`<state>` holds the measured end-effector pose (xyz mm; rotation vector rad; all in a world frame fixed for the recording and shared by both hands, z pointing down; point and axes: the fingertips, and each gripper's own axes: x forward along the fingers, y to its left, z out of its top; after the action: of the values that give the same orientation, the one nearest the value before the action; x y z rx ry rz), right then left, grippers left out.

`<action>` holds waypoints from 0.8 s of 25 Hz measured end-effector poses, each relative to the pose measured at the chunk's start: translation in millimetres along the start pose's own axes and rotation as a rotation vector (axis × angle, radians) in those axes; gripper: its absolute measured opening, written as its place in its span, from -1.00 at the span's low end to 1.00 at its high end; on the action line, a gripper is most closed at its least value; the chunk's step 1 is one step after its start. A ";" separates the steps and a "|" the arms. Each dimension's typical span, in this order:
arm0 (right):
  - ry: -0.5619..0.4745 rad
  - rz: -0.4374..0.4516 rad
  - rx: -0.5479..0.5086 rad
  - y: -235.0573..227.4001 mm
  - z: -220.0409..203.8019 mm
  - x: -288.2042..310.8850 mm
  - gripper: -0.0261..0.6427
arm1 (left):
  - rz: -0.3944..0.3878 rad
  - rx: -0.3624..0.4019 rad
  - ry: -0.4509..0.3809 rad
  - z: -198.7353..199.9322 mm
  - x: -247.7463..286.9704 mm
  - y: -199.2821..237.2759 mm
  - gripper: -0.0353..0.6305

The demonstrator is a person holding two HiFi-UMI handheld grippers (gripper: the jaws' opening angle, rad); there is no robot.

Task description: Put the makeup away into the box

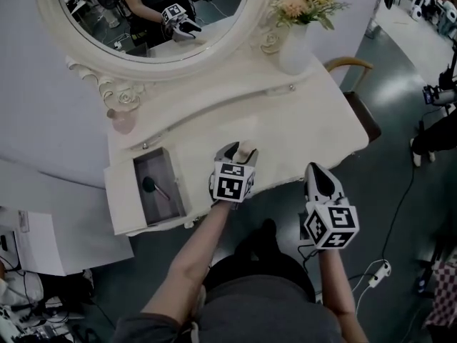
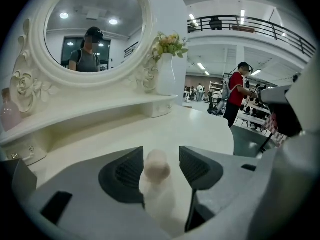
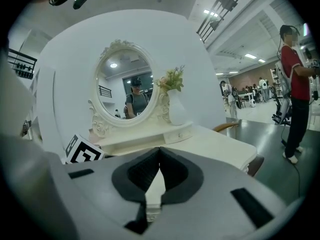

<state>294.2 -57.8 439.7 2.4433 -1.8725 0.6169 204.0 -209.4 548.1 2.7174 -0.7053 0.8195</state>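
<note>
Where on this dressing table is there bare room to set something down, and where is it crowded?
Bare: the wide tabletop between the left gripper, which holds a pale bottle, and the vase; also the shelf under the mirror, between pink bottle and vase. Crowded: the narrow open drawer, where a dark brush lies.

Left claw (image 2: 158,168) clamped, right claw (image 3: 160,170) closed
</note>
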 end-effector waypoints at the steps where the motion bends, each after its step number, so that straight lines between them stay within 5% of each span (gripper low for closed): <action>1: 0.002 -0.001 0.000 -2.0 -0.1 1.4 -0.91 | 0.005 0.001 0.012 -2.5 3.4 1.1 -0.26; 11: 0.014 -0.005 0.001 -11.3 2.0 10.5 -0.91 | 0.014 0.010 0.125 -20.6 24.8 6.4 -0.26; 20: 0.023 -0.002 -0.006 -9.2 -0.1 11.2 -0.91 | 0.033 0.039 0.132 -26.1 29.5 9.9 -0.37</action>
<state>305.0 -65.6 445.4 2.4234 -1.8602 0.6354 208.5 -220.5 586.9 2.6624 -0.7144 1.0193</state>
